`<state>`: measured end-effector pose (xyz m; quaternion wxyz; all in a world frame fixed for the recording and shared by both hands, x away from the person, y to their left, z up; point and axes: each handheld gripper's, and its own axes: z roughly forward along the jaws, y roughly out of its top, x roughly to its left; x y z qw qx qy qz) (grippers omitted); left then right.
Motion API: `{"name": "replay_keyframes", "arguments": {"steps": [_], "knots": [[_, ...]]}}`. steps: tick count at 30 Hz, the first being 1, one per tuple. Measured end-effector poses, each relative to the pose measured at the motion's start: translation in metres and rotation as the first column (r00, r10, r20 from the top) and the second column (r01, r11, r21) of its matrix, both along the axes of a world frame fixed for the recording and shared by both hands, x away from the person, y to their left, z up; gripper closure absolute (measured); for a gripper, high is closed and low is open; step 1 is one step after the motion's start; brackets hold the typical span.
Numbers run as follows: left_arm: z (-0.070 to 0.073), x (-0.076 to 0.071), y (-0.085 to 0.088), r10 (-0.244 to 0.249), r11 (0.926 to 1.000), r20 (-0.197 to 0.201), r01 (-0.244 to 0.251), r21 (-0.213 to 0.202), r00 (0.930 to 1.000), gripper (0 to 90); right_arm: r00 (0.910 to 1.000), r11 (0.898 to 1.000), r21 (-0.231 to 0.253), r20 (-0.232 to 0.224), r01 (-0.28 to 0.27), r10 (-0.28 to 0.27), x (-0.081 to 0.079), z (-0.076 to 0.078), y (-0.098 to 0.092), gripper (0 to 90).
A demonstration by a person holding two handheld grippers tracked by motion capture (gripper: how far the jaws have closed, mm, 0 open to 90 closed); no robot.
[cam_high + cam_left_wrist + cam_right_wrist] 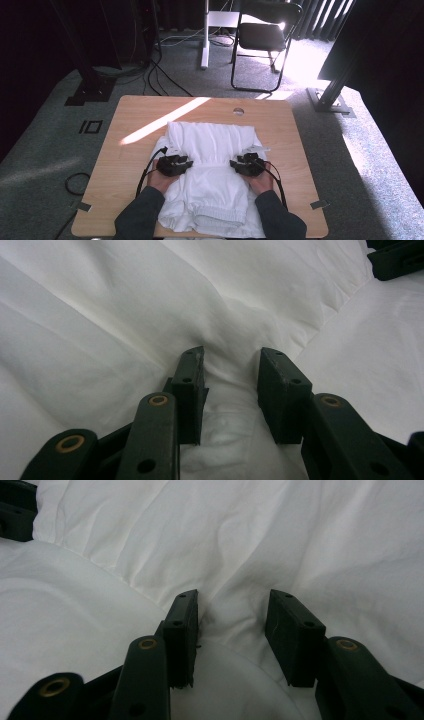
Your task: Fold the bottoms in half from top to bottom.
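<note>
A white garment (215, 145) with an elastic band at its near end lies folded on the wooden table (135, 110). My left gripper (187, 162) rests on the garment's left side at the middle fold. Its jaws stand partly closed, with a bunched ridge of white cloth (230, 365) pinched between them (232, 352). My right gripper (234, 163) mirrors it on the right side and pinches a ridge of the same cloth (232, 597). Creases run from both sets of jaws. Each gripper view shows the other gripper in a far corner (395, 260) (15, 510).
The person's forearms in dark sleeves (142, 212) come in over the near table edge. A round hole (238, 111) sits near the table's far edge. Behind the table stand a black folding chair (262, 37), a white post (204, 45) and floor cables (160, 75).
</note>
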<state>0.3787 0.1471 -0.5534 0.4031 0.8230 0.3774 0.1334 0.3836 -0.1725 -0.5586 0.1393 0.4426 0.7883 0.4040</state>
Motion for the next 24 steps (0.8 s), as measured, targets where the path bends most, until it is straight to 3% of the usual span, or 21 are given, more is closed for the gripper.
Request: {"name": "replay_keyframes", "arguments": {"steps": [9,13,15,17,19,21,24], "knots": [[0.000,-0.024,0.001,-0.006,1.0000,-0.003,0.006,-0.001,1.0000,64.2,1.0000,1.000,0.001,0.001,-0.007,0.007,-0.021,-0.001,0.001,55.8],[0.005,-0.026,0.003,-0.054,0.9985,-0.051,0.054,0.001,0.9972,61.3,0.9999,1.000,-0.026,0.011,-0.012,0.013,-0.030,0.000,0.003,55.8],[0.012,-0.023,0.007,-0.054,0.9985,-0.044,0.054,-0.002,0.9976,60.6,0.9999,1.000,-0.027,0.012,-0.011,0.011,-0.032,0.000,0.003,55.8],[0.023,-0.016,0.014,-0.008,1.0000,0.009,0.008,0.006,0.9999,55.6,0.9998,1.000,-0.022,0.015,-0.012,0.012,-0.032,-0.001,0.003,55.8],[0.036,-0.004,0.021,0.066,0.9977,0.050,-0.066,-0.016,0.9965,50.3,0.9998,1.000,-0.018,0.013,-0.014,0.015,-0.032,-0.001,0.002,55.8],[0.047,0.014,0.027,0.174,0.9847,0.096,-0.174,-0.002,0.9802,36.2,0.9998,1.000,-0.018,0.014,-0.015,0.015,-0.032,-0.001,0.002,55.9],[0.056,0.047,0.038,0.267,0.9638,0.088,-0.266,-0.016,0.9598,26.2,0.9997,1.000,-0.018,0.018,-0.016,0.016,-0.032,-0.001,0.002,55.9]]}}
